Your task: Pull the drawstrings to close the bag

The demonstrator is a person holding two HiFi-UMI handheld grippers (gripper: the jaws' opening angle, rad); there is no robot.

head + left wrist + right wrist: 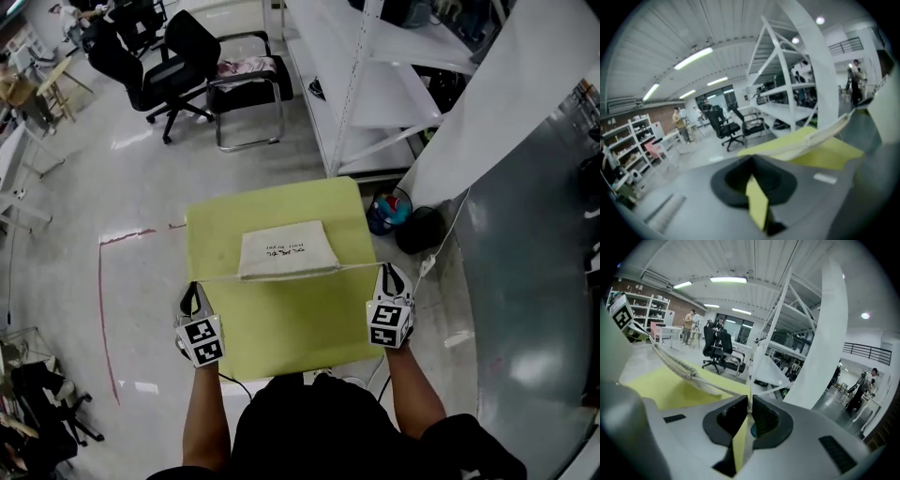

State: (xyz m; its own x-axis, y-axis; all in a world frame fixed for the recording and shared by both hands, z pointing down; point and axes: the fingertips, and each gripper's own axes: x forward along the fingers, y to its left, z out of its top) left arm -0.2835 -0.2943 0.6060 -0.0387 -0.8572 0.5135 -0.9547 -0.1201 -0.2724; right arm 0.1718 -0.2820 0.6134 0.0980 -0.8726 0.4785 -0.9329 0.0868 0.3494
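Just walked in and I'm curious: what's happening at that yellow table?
A person holds a gripper in each hand. The left gripper is shut on the left drawstring, and the right gripper is shut on the right drawstring of a cream bag over the table. Both strings are stretched tight sideways. How far the bag's mouth has closed is unclear.

Left hand-held gripper (192, 298), right hand-held gripper (386, 274): each carries a white cube (200, 339) with black square markers. Bodies grey, jaw recesses black, a yellow strip at each. Thin dark cable (232, 380) trails from the left unit. Person wears a black top (309, 422), forearms uncovered.
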